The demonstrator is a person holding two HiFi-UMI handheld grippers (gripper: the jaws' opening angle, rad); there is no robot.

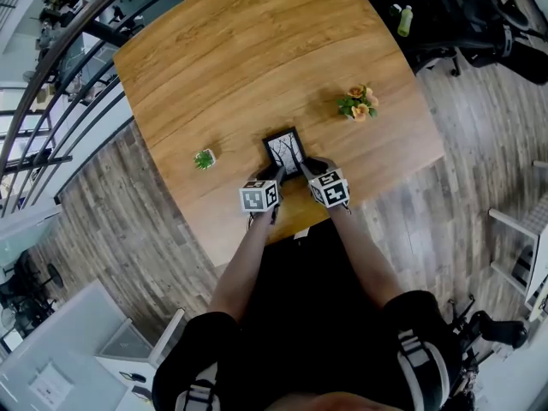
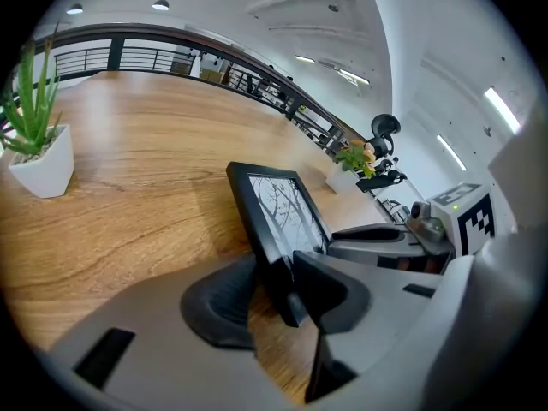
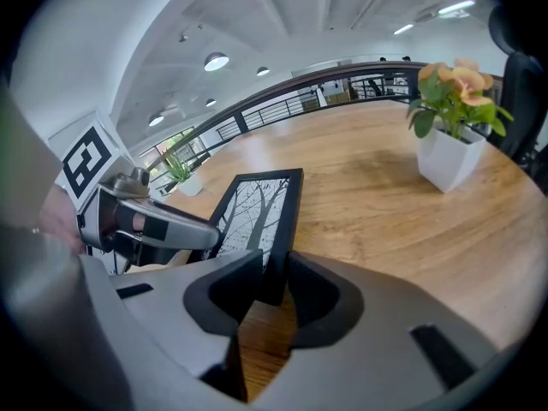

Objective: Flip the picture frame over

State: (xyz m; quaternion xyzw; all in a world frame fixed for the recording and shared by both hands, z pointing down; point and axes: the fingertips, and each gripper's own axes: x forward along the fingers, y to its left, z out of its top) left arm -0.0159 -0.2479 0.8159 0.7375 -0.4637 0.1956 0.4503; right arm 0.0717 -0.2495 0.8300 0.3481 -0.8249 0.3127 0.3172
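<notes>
The picture frame (image 1: 285, 152), black-edged with a black-and-white print of bare branches, was at the near edge of the round wooden worktop (image 1: 257, 50), directly in front of the person and between the two tools. It was not lying flat. In both gripper views it stood tilted, its far edge raised off the wood and the printed side showing. The left tool (image 1: 276, 175) had the frame's near left corner between its pads, one pad on the back and the other on the front, pinching it. Lower down, a sliver of wood showed between the back pad and the frame. The right tool (image 1: 306, 167) was pinching the near right corner in the same way, a pad pressed to each face. Each tool's marker cube faced up toward the head camera. A small green plant in a white pot (image 1: 204, 158) stood on the worktop to the left of the frame, clear of it. A potted plant with orange flowers (image 1: 358, 103) stood farther off to the right. Black office chairs (image 1: 479, 15) stood on the plank floor beyond the worktop's far right side.
</notes>
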